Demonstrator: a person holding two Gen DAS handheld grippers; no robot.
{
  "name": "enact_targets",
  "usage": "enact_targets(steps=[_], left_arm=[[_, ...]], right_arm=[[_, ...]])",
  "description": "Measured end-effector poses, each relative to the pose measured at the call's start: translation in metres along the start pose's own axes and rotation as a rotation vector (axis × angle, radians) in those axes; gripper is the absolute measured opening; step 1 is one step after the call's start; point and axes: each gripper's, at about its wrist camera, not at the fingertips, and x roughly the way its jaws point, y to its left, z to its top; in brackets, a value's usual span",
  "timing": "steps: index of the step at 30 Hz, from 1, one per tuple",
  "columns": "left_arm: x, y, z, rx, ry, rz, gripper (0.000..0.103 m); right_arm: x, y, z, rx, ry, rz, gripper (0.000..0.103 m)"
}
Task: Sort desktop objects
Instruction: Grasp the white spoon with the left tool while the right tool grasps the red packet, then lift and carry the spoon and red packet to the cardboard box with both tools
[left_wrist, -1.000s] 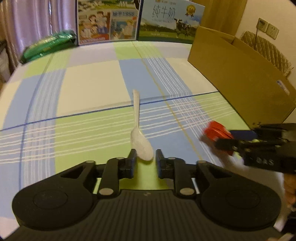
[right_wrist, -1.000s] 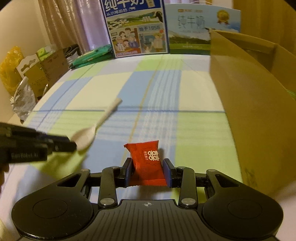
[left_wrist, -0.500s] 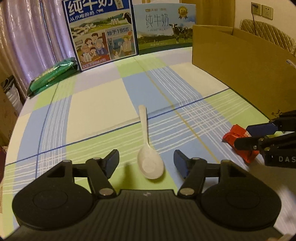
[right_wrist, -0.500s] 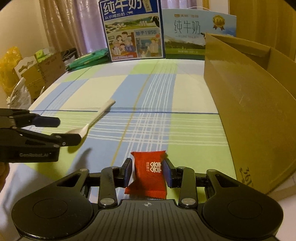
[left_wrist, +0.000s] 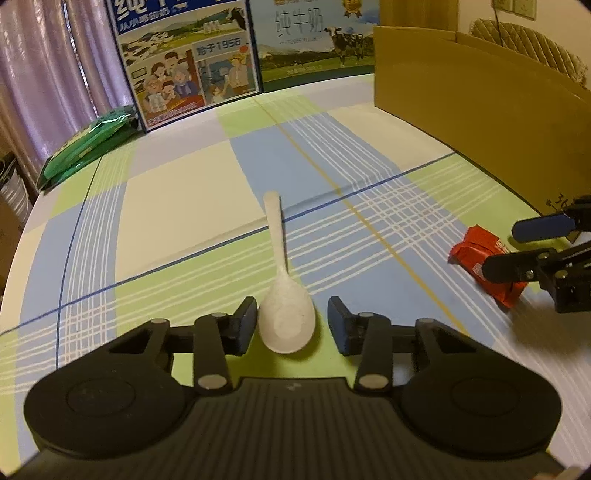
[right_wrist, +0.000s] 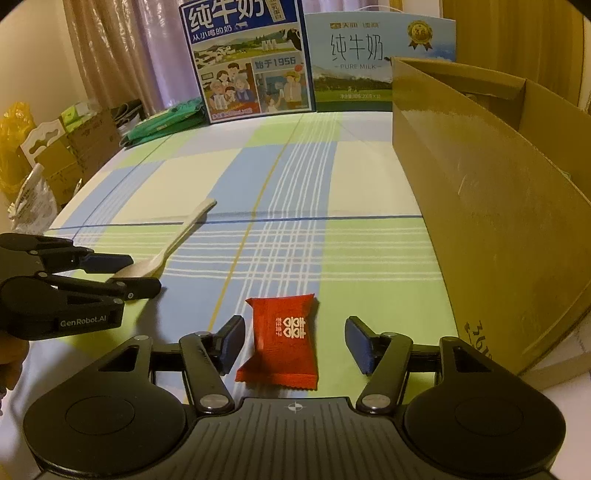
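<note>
Plaid tablecloth (left_wrist: 177, 206) w/ spoon (left_wrist: 284, 295), cardboard box (right_wrist: 480, 206) beside

Spoon (left_wrist: 283, 291) left of packet (left_wrist: 487, 264)

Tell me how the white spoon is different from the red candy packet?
The white spoon is long, thin and pale; the red candy packet is short, flat and bright red with printing. The spoon lies between the left gripper's open jaws, the packet between the right gripper's open jaws. Both rest flat on the checked tablecloth, ungripped.
</note>
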Motion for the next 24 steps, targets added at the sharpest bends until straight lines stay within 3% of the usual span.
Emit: enact_targets(steps=[3, 7, 13, 24], left_arm=[[0.000, 0.004, 0.001, -0.029, 0.005, -0.005, 0.037], [0.000, 0.008, 0.001, -0.059, 0.010, -0.026, 0.029], [-0.001, 0.011, 0.002, -0.099, 0.026, -0.032, 0.028], [-0.015, 0.015, 0.011, -0.151, -0.025, -0.053, 0.027]], right_arm=[[0.000, 0.000, -0.001, 0.007, 0.008, 0.006, 0.058], [0.000, 0.000, -0.001, 0.007, 0.008, 0.006, 0.059], [0.001, 0.002, 0.000, 0.009, 0.010, 0.009, 0.059], [0.005, 0.002, -0.002, 0.005, 0.028, -0.005, 0.061]])
